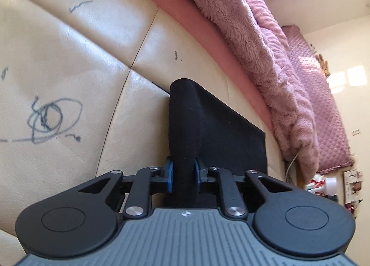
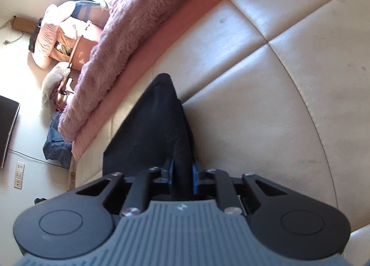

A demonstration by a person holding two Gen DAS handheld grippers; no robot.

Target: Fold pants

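Two grippers, one pair of black pants (image 1: 222, 127). Left gripper (image 1: 183, 171) clenched on a raised fold of pants; right gripper (image 2: 181, 173) likewise. Pants extend ahead of both, over cream leather cushions (image 1: 69, 57). One pink blanket (image 1: 266, 46) beyond.

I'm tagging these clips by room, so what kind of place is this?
Most likely a lived-in bedroom at home. A fluffy pink blanket lies on bedding beside a cream padded leather surface scribbled with pen, and clothes are piled on the floor. Both grippers grip black pants.
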